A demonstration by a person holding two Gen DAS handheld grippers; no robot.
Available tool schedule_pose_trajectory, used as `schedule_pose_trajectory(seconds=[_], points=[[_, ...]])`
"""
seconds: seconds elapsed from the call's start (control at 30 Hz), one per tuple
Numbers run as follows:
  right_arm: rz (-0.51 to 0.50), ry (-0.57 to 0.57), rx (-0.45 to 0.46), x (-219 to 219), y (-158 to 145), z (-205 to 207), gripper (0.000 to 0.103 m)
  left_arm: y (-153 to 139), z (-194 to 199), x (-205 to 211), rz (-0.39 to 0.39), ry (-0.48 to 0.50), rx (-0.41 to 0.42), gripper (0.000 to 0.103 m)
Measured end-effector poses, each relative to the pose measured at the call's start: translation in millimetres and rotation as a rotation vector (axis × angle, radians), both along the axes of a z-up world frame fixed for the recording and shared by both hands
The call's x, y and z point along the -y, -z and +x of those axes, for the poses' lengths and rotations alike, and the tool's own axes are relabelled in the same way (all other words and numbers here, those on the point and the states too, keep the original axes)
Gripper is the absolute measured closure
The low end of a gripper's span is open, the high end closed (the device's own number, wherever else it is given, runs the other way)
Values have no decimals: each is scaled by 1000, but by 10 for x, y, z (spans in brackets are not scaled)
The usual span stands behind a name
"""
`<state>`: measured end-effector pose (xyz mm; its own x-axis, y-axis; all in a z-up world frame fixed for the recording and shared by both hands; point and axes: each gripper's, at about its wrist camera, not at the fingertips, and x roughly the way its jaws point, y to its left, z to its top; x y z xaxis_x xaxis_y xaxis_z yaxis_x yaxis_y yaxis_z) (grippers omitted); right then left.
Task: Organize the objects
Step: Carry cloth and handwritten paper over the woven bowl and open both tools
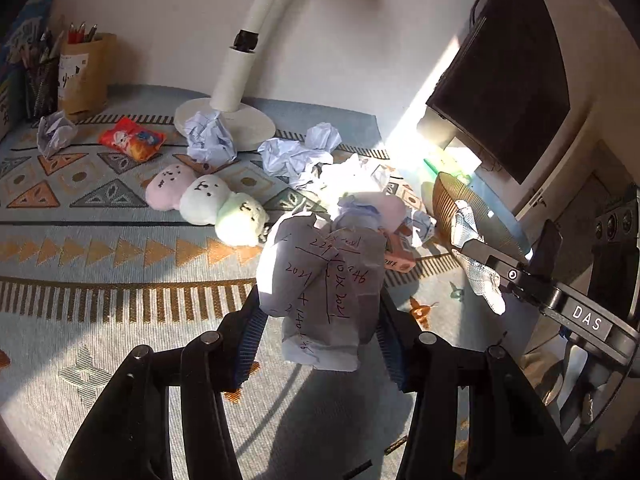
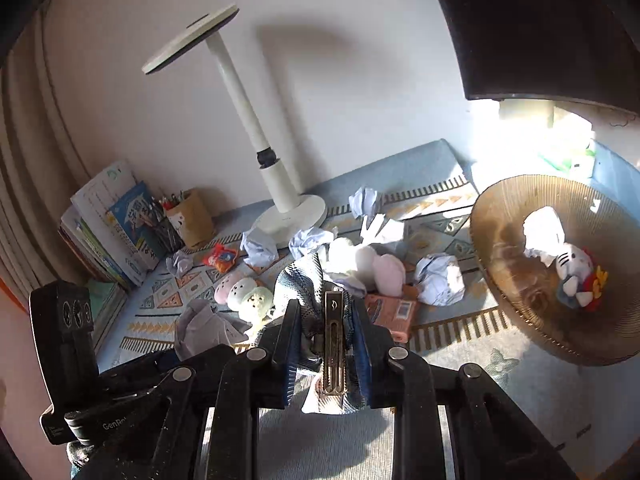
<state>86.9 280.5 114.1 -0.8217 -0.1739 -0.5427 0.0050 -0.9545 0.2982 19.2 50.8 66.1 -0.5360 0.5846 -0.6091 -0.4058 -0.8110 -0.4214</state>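
Note:
My left gripper [image 1: 320, 312] is shut on a crumpled sheet of paper with handwriting [image 1: 324, 280], held above the patterned cloth. My right gripper [image 2: 328, 320] is shut on a patterned blue-white cloth pouch with a metal clip [image 2: 334, 336]; it shows in the left wrist view [image 1: 476, 256] by the brown basket [image 1: 448, 200]. The basket [image 2: 520, 280] holds a white paper ball [image 2: 542, 228] and a cat plush [image 2: 576, 276]. Several crumpled papers [image 1: 212, 136] [image 2: 440, 280], a three-ball plush [image 1: 208, 200] [image 2: 244, 292], a snack packet [image 1: 132, 138] and a pink box [image 2: 394, 312] lie on the cloth.
A white desk lamp [image 2: 280, 184] stands at the back by the wall. Pencil holders [image 1: 84, 72] and books [image 2: 116, 220] stand at the back left. A dark monitor [image 1: 512, 80] is at the right. The patterned tablecloth [image 1: 100, 300] covers the desk.

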Motion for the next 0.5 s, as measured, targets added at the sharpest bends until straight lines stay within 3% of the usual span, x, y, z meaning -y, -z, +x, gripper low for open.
schedule_pose_trajectory(seconds=[0.1,0.17,0.27,0.33,0.4,0.43,0.47,0.5], points=[[7,162,-116,-501,-422,238,79,-423,-18,-561,16,102,-82,54],[5,264,-146,-815,-554,324,79,-643,-91,-988,4,164,-125,54],[-16,393,-92,-1281,-506,274,78,-764,-296,-1574,11,239,-131,54],[-75,401,-16,-1556,-365,154,74,-743,-432,-1933,17,275,-117,54],[-92,379,83,-1722,-204,-10,48,-690,-533,-2195,18,299,-119,50],[-79,384,125,-1769,-130,-54,39,-647,-576,-2311,21,326,-122,39],[-70,402,132,-1813,-85,-39,39,-595,-622,-2400,11,345,-110,22],[-73,413,127,-1859,-54,1,39,-542,-657,-2443,2,331,-97,19]])
